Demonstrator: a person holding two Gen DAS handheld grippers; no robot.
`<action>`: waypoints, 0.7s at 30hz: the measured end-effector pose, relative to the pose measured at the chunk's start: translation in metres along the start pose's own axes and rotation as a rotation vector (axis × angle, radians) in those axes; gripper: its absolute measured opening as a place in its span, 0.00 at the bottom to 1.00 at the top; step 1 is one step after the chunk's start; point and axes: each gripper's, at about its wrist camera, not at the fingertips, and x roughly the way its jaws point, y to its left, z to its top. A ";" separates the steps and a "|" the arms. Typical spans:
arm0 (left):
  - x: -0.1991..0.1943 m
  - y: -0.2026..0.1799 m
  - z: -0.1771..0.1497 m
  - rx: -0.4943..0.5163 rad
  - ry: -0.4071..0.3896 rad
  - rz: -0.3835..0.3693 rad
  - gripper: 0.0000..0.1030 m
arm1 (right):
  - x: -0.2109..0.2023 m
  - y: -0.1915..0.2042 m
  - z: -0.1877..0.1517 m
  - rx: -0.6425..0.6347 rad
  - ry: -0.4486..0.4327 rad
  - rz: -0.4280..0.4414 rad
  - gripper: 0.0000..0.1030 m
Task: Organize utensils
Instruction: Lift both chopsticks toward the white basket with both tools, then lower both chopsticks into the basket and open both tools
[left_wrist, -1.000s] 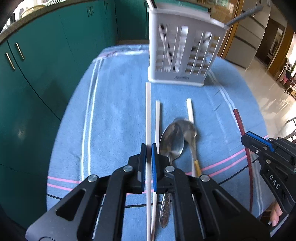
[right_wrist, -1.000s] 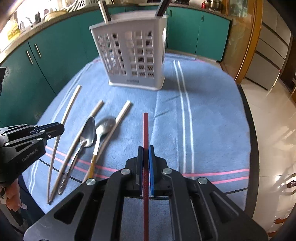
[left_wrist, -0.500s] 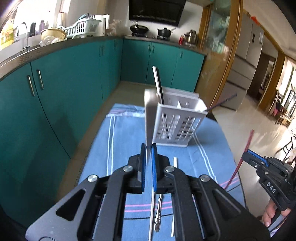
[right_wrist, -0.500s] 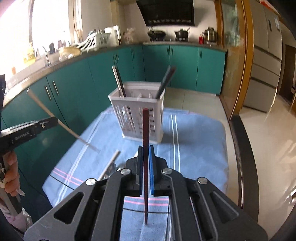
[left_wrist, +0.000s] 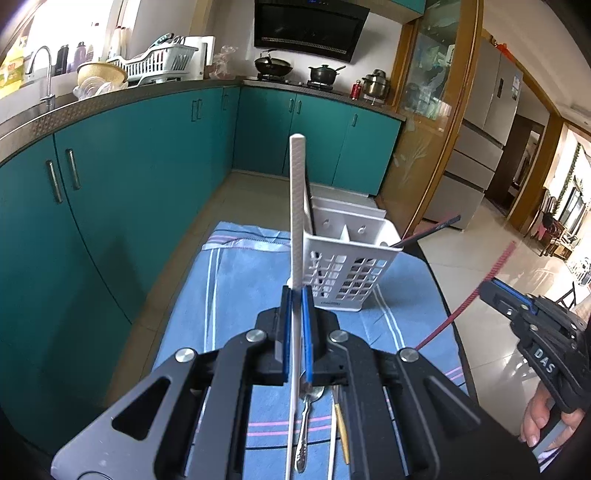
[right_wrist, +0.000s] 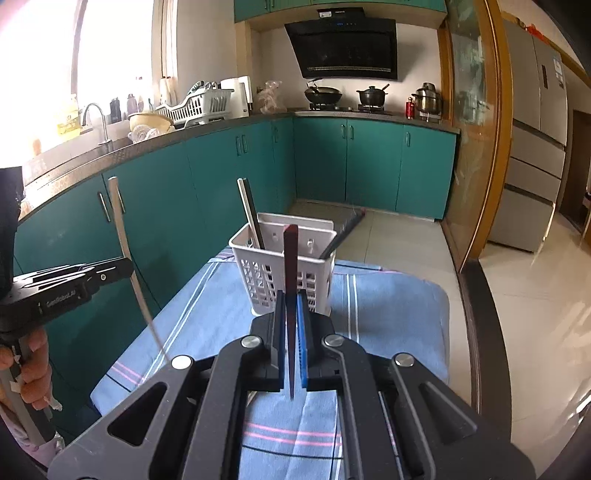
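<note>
Spoon bowl hides behind left claw gripping white chopstick.

We record a white perforated plastic caddy, matt; a woven blue cloth with pale and pink stripes; a polished metal spoon; a white chopstick with a finely ribbed finish; and glossy floor tiles

On my right gripper I read "DAS". On my left gripper the small print is too blurred.
</note>
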 end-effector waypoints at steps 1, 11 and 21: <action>0.000 -0.001 0.001 0.000 -0.001 -0.004 0.05 | 0.001 0.000 0.002 -0.001 0.002 0.001 0.06; -0.005 -0.016 0.063 -0.022 -0.087 -0.056 0.05 | -0.020 -0.011 0.061 0.022 -0.147 0.046 0.06; 0.008 -0.027 0.122 -0.112 -0.288 0.016 0.05 | -0.041 0.000 0.136 -0.018 -0.394 -0.055 0.06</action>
